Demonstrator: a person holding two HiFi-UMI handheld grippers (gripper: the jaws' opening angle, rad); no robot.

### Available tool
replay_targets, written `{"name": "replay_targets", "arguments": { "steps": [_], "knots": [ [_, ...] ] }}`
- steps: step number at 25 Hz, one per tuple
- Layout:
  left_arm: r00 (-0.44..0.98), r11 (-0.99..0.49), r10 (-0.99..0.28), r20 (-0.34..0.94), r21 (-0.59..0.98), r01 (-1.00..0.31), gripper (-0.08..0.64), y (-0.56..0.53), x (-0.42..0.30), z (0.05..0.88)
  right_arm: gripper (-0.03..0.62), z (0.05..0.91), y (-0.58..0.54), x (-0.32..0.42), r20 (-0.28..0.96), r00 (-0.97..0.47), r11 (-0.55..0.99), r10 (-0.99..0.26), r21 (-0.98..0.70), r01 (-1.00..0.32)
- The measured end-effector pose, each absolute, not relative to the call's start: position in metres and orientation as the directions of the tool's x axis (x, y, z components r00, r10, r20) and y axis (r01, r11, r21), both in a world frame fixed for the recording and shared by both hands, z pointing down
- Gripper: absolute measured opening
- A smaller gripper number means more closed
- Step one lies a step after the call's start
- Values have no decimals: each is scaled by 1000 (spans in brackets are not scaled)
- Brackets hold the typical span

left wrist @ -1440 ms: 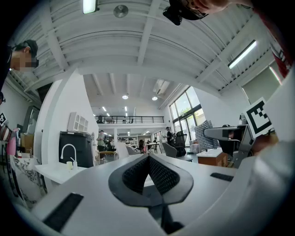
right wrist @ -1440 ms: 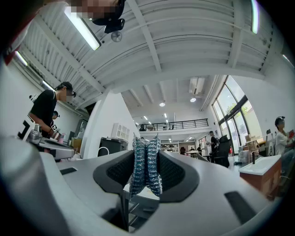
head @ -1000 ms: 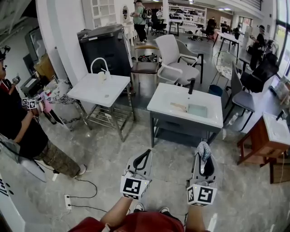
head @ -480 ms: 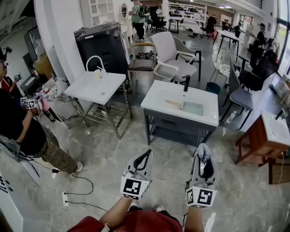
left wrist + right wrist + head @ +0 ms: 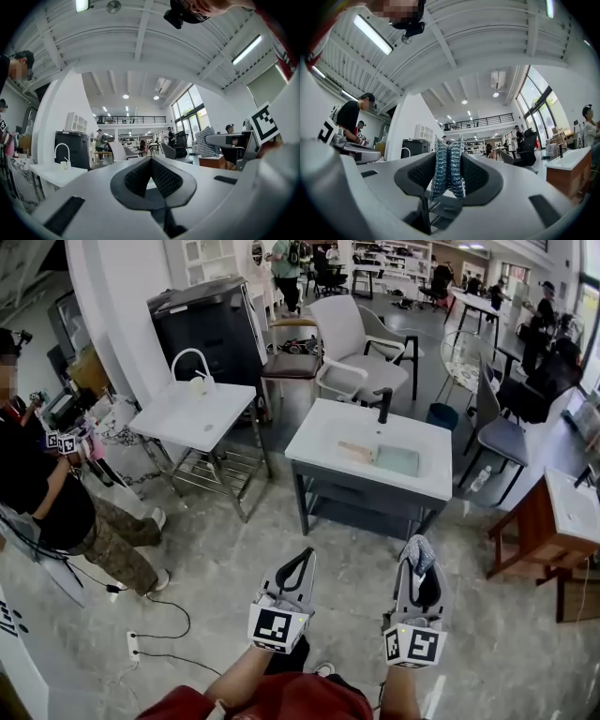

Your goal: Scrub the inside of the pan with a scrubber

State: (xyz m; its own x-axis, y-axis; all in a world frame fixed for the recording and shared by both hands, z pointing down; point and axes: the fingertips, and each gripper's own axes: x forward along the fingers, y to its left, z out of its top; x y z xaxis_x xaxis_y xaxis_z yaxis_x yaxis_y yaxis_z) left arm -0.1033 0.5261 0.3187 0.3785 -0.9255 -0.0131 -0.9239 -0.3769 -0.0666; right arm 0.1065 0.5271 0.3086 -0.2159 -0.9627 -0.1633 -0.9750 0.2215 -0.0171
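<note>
Left hand-held gripper (image 5: pixel 302 560): its jaws are pressed together with nothing in them. It points ahead.
Right hand-held gripper (image 5: pixel 418 566): its jaws squeeze the scrubber (image 5: pixel 448 169), a shiny wire ball that pokes out past the tips.
Floor (image 5: pixel 234 549): bare grey floor lies between both grippers and the sink stand.
White tabletop (image 5: pixel 314 448): it is straight ahead, well apart from both grippers. Its long side runs left to right.
Basin (image 5: pixel 375 439): it is sunk in that tabletop, by the black tap (image 5: pixel 382 405). It lies ahead of the right gripper, a bit to the left. That gripper looks a little nearer.
Pan: I cannot pick out a pan. Something tan and something pale green lie in the basin, too small to name.
Next move, my guess: walk up to the basin, scrubber first.
</note>
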Motion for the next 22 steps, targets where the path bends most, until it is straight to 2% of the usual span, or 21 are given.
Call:
{"name": "replay_targets", "arguments": {
  "steps": [3,9,22],
  "knots": [
    [388,-387,-922,9,-61,-920,8,503,-102,321,175,312,504,105,-156,-211,215,-965,-13,-976],
    [413,-410,-910,-37,-74,-909,8,430,-116,320,175,310,439,89,-160,-191,194,-969,-2,-981],
    [409,-407,-911,-54,-39,-913,8,305,-182,323,176,306,313,25,-150,-192,193,-970,13,-981]
  ]
}}
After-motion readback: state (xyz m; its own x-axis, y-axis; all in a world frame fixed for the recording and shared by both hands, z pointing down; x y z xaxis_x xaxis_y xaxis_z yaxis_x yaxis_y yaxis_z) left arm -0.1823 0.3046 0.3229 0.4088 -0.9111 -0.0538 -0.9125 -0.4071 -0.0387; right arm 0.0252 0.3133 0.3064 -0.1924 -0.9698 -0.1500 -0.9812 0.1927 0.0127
